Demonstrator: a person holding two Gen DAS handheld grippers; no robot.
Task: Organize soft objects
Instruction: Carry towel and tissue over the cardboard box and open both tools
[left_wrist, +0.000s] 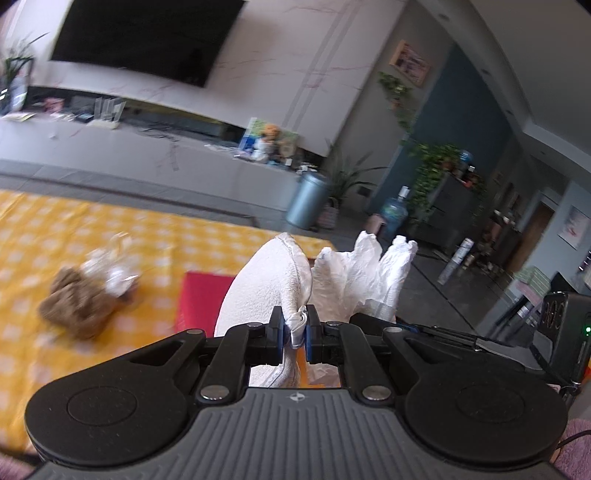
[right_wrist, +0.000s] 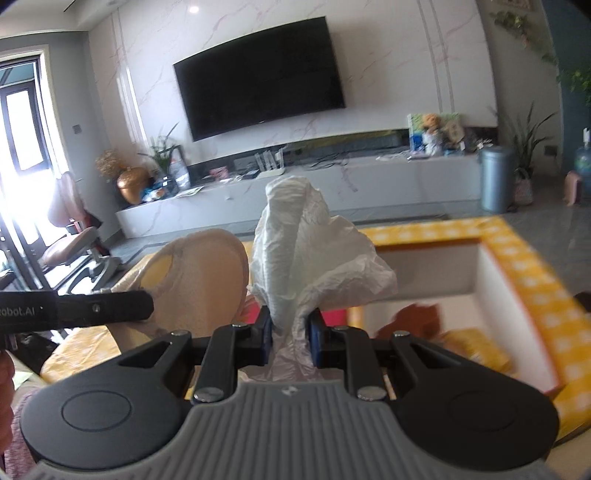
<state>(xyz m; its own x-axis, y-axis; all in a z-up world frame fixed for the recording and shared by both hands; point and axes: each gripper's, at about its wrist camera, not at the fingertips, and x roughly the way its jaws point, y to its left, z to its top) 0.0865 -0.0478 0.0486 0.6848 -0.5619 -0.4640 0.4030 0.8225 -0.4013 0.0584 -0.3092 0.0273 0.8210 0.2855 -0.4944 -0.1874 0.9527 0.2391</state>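
In the left wrist view my left gripper (left_wrist: 294, 325) is shut on the satin-trimmed edge of a white fluffy cushion (left_wrist: 266, 277), which is lifted off the yellow checked cloth (left_wrist: 37, 229). Just to its right stands a crumpled white plastic bag (left_wrist: 354, 273). In the right wrist view my right gripper (right_wrist: 290, 328) is shut on that bag (right_wrist: 306, 251), with the cushion (right_wrist: 207, 273) to its left. A brown teddy bear (left_wrist: 81, 299) lies on the cloth, blurred. An open box (right_wrist: 498, 295) with white walls and a yellow checked rim sits at right, with something brown (right_wrist: 417, 321) inside.
A red flat thing (left_wrist: 203, 295) lies on the cloth behind the cushion. Beyond are a low TV bench (right_wrist: 369, 177), a wall TV (right_wrist: 258, 77), a grey bin (right_wrist: 496, 177), plants and a water bottle (left_wrist: 393, 214). A chair (right_wrist: 70, 236) stands far left.
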